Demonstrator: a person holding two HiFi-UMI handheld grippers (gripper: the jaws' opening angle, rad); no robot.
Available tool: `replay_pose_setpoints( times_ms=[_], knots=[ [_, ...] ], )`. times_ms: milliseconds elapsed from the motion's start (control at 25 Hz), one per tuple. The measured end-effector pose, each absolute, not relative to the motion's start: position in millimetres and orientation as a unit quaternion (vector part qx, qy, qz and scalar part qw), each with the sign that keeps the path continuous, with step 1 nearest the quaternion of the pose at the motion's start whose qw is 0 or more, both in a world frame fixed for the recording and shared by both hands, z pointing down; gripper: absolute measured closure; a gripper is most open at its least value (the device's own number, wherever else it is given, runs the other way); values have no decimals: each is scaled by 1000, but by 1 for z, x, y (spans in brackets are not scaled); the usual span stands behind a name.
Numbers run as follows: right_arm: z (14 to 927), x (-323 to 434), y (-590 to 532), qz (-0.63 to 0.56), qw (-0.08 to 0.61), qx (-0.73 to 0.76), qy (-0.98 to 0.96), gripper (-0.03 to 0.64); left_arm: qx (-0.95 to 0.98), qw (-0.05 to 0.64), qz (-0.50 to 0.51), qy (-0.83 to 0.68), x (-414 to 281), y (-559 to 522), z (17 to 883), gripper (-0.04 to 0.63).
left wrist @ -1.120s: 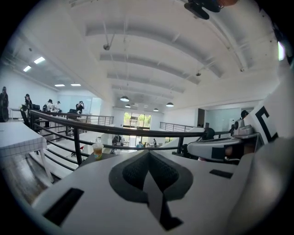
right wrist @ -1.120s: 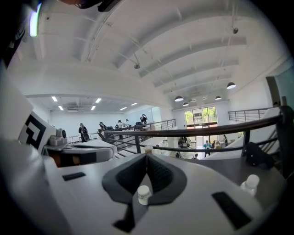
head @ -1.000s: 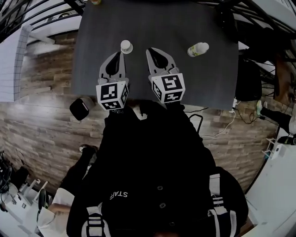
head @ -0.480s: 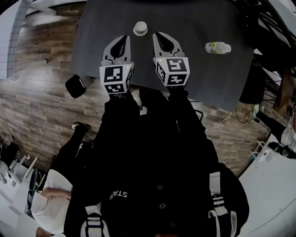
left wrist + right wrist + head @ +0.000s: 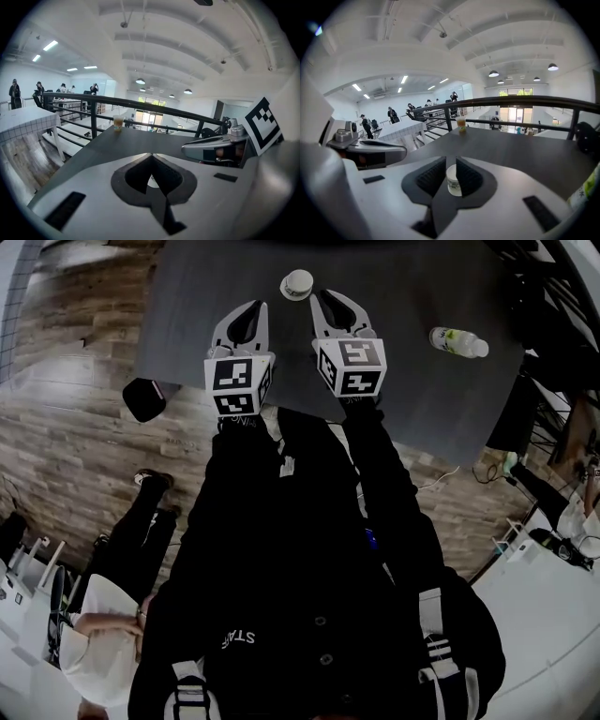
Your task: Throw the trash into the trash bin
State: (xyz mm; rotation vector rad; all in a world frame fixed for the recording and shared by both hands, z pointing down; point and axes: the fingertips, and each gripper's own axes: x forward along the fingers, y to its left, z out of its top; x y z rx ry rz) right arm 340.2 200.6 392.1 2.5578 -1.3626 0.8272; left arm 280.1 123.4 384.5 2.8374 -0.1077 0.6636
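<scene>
In the head view, you are holding both grippers out over the dark table point(image 5: 187, 296), side by side. The left gripper point(image 5: 253, 306) is staying clenched. The right gripper point(image 5: 323, 298) is showing only a thin gap. The white paper cup point(image 5: 297, 284) is standing upright on the table just beyond the two tips and between them, nearer the right one, and neither gripper is touching it. A plastic bottle point(image 5: 458, 341) is lying on its side, well off to the right. A black bin point(image 5: 145, 399) is sitting on the wood floor beside the table's left edge. A seated person point(image 5: 94, 652) is showing at lower left.

In the left gripper view, the left gripper point(image 5: 151, 157) has its jaws pressed together and is holding nothing. A sliver of the cup point(image 5: 151, 180) is peeking through below the tips. A drink cup point(image 5: 118, 123) is standing at the table's far edge by the railing.

In the right gripper view, your right gripper point(image 5: 451, 161) has just been opening its jaws, which are now slightly released. The paper cup point(image 5: 453, 180) is showing upright in the narrow gap, ahead of the tips, and the pads are not pressing on it. The bottle point(image 5: 586, 192) is showing at the right edge.
</scene>
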Motion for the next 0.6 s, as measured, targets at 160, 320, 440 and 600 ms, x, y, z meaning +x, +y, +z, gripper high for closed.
replay_pose_setpoints(
  times_ms=[160, 320, 440, 600],
  knots=[
    [412, 344, 188, 290, 73, 834, -464, 491, 965, 118, 230, -41, 282, 117, 396, 595],
    [434, 349, 177, 302, 86, 826, -468, 438, 963, 124, 234, -51, 280, 107, 409, 595],
    [450, 357, 173, 309, 98, 823, -466, 410, 961, 128, 241, -54, 280, 103, 423, 595],
    [466, 364, 168, 316, 105, 820, -466, 369, 958, 133, 248, -56, 282, 100, 439, 595]
  ],
)
